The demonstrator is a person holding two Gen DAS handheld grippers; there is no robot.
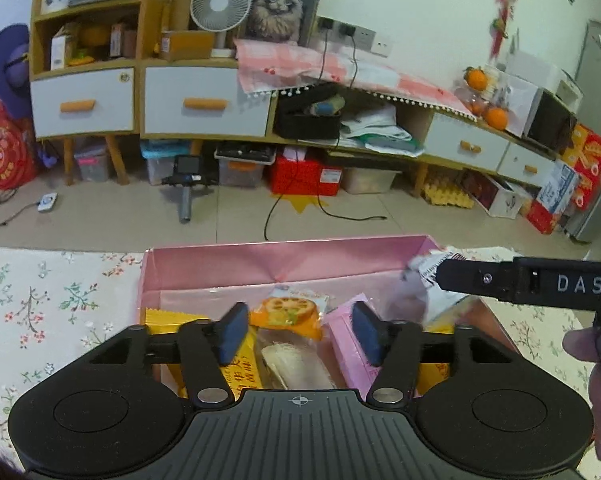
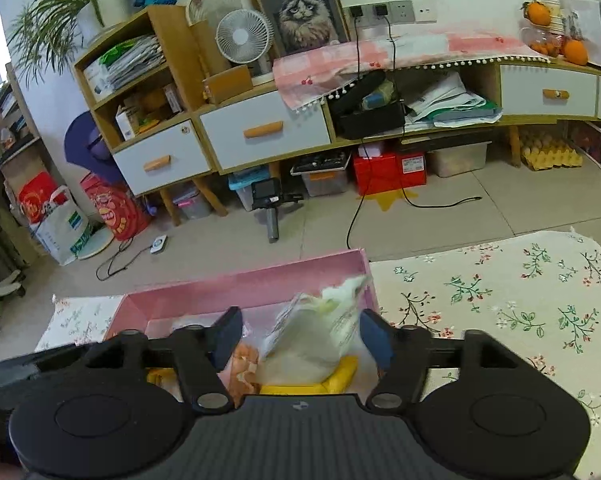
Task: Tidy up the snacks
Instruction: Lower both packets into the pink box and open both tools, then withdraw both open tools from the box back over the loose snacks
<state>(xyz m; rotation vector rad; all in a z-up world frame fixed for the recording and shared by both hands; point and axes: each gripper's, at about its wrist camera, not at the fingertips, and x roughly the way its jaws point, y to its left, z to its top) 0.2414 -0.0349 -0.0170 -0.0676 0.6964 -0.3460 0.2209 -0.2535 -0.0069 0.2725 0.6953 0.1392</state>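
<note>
— What's lying on the floral-cloth counter?
— A pink box holding snacks. Both claws are hovering above it, left claw gaping empty, right claw spread around a pale snack bag.
— Behind?
— A cluttered sideboard standing on tile floor.

Table under floral tablecloth; open pink box sits directly on it, bare cloth on both sides.
</note>
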